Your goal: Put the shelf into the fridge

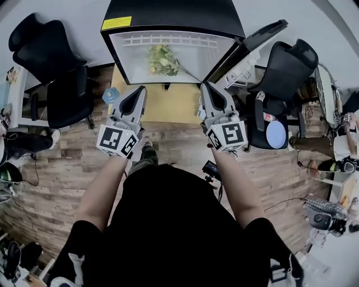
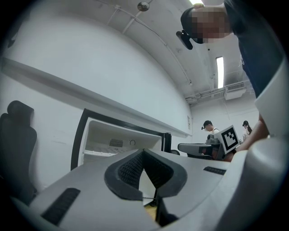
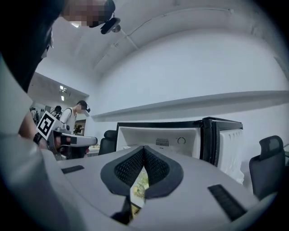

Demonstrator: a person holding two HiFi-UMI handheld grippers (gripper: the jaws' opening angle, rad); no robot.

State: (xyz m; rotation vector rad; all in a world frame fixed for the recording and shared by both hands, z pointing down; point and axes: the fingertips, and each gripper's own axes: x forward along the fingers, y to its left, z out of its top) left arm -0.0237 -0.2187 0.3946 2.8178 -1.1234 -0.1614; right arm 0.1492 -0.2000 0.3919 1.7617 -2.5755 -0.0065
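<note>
The fridge (image 1: 168,14) stands open ahead of me, black outside and white inside, its door (image 1: 247,47) swung to the right. A white barred rack (image 1: 168,40) runs along the back of the interior, and a bunch of green leaves (image 1: 162,60) lies inside. My left gripper (image 1: 141,89) and right gripper (image 1: 205,85) hover side by side just in front of the opening, both shut with nothing between the pads. In the left gripper view the gripper (image 2: 143,151) points at the fridge interior (image 2: 113,142). In the right gripper view the leaves (image 3: 141,182) show below the gripper (image 3: 144,148).
A black office chair (image 1: 50,56) stands left of the fridge and another (image 1: 286,67) on the right by the door. A yellow board (image 1: 168,103) lies under the fridge front, with a blue object (image 1: 110,95) on its left edge. Cluttered desks (image 1: 336,168) line the right side. A person (image 2: 208,131) stands far off.
</note>
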